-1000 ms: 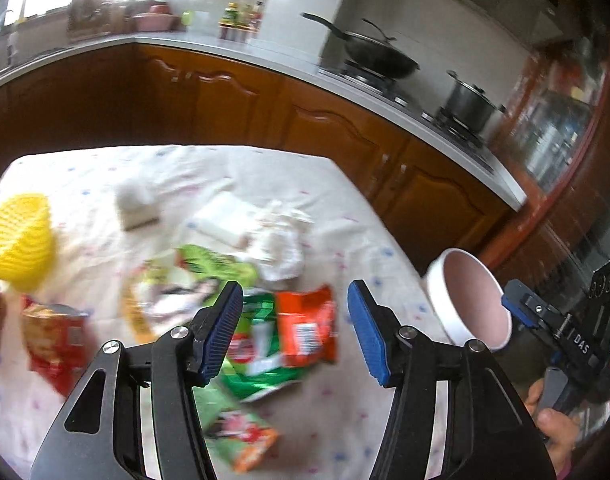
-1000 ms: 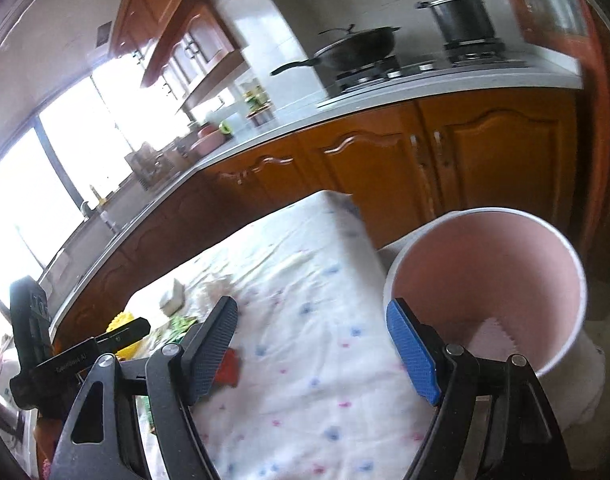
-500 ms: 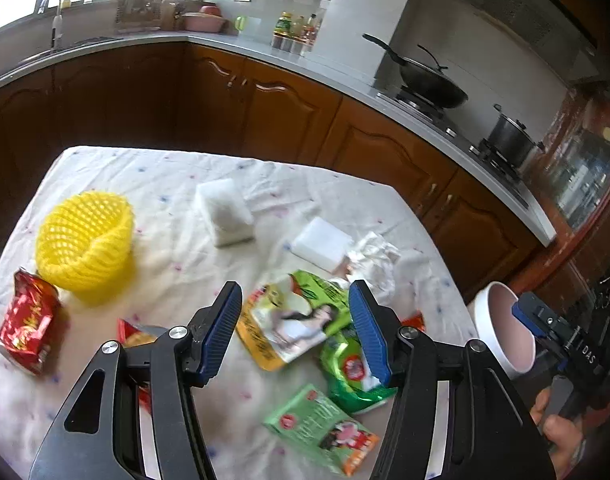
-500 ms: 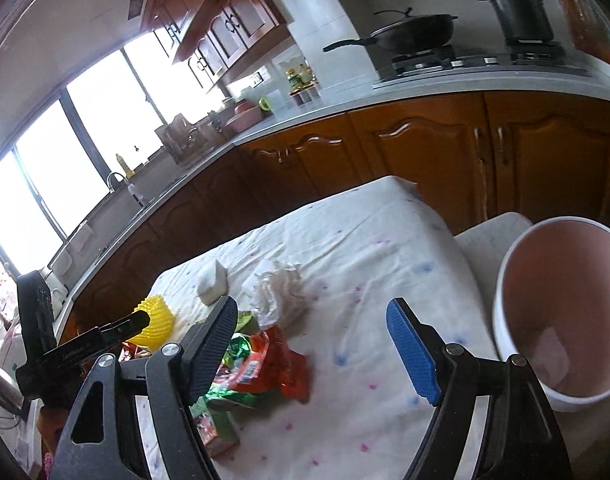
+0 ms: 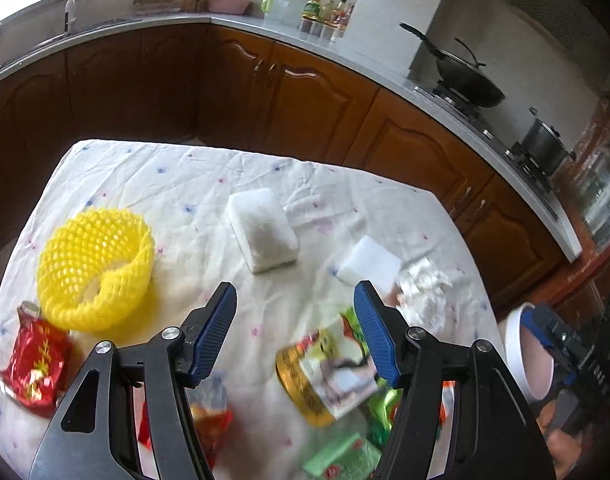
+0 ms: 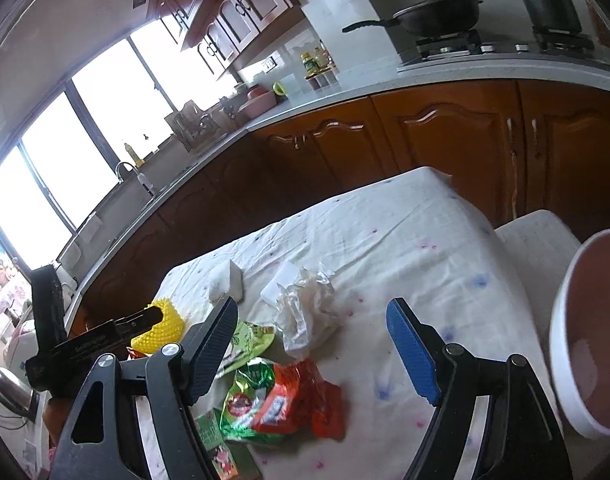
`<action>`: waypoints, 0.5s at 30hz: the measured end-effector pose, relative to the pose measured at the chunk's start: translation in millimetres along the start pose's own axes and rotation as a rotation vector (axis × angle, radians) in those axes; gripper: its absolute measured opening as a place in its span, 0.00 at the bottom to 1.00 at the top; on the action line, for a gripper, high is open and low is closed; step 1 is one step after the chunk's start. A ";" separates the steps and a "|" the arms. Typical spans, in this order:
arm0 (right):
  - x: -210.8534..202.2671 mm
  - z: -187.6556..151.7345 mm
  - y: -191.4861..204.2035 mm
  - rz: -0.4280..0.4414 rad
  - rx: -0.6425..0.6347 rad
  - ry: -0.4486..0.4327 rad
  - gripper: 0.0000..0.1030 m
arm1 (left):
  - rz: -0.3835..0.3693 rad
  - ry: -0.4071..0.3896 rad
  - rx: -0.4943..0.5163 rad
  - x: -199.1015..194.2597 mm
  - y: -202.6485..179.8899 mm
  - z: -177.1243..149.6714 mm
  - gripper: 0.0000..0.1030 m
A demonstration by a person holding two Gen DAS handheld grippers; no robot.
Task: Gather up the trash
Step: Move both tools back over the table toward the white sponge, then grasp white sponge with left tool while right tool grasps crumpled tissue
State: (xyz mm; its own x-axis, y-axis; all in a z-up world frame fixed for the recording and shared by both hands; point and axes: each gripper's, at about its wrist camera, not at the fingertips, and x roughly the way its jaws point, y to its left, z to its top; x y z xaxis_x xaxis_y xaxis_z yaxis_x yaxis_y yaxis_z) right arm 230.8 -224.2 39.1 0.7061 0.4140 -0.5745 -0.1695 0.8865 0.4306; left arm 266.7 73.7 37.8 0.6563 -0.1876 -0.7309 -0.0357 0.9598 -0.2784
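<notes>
Nearest to us, our left hand-held gripper point(image 5: 295, 332) hangs over the near part of the table point(image 5: 177, 184), its blue-padded jaws apart and opening, with nothing between them. Our right hand-held gripper point(image 6: 313, 350) hangs over the near right part of the table, jaws wide apart and empty.

Along the near edge the trash lies in a loose heap: a green carton point(image 5: 337, 458), a red and green wrapper point(image 6: 281, 396), a yellow and green pouch point(image 5: 329, 372) and a blurred red packet point(image 5: 211, 412) behind the left finger. At the near left corner lies a red snack bag point(image 5: 33, 364), and just beyond it stands a yellow foam net point(image 5: 97, 268), open at the top.

Off the table's right edge, lower down, stands the white bin with a pink inside point(image 6: 585, 332); beside it is a pale seat point(image 6: 537, 240).

Farther in, near the right edge, we see a crumpled white tissue point(image 6: 305, 308) touching a white sponge block point(image 5: 369, 260). Toward the middle lies a white wrapped pack point(image 5: 263, 230). The far half of the flowered cloth is bare.

Beyond the table run brown cabinets point(image 5: 305, 100) under a grey worktop, with a black wok point(image 6: 437, 12) and a steel pot point(image 6: 549, 0) on the stove.
</notes>
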 end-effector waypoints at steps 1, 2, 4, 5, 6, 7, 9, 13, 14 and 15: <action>3.4 1.8 0.4 0.005 0.001 0.005 0.76 | 0.005 0.007 -0.004 5.9 0.5 5.3 0.61; 10.5 4.9 0.5 0.010 0.003 0.015 0.76 | 0.012 0.012 -0.012 11.9 1.8 10.2 0.62; 20.0 7.7 0.8 0.008 0.004 0.023 0.75 | 0.022 0.035 -0.039 27.8 5.4 20.9 0.62; 28.6 10.6 0.3 0.005 0.005 0.031 0.73 | 0.027 0.046 -0.049 35.3 5.9 25.1 0.62; 33.8 11.3 0.9 0.004 0.008 0.037 0.71 | 0.035 0.056 -0.057 43.3 6.9 29.1 0.62; 43.7 13.4 -0.9 0.007 0.019 0.054 0.67 | 0.048 0.065 -0.064 52.5 7.4 33.4 0.62; 55.7 14.8 -4.1 0.013 0.032 0.076 0.63 | 0.075 0.086 -0.066 68.1 6.9 38.9 0.62; 80.5 13.1 -10.9 0.015 0.054 0.129 0.60 | 0.114 0.112 -0.056 91.1 4.1 46.0 0.62; 86.5 11.9 -13.3 0.016 0.060 0.143 0.60 | 0.123 0.121 -0.049 96.1 2.8 46.6 0.62; 92.4 10.3 -15.5 0.019 0.064 0.161 0.60 | 0.128 0.133 -0.045 101.6 1.7 46.5 0.62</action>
State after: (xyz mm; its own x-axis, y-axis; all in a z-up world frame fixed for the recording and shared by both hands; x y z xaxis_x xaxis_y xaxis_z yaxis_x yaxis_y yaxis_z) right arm 305.7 -201.8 -13.5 0.5830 0.4634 -0.6674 -0.1340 0.8650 0.4835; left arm 368.4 66.0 -7.9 0.5387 -0.0934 -0.8373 -0.1484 0.9678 -0.2034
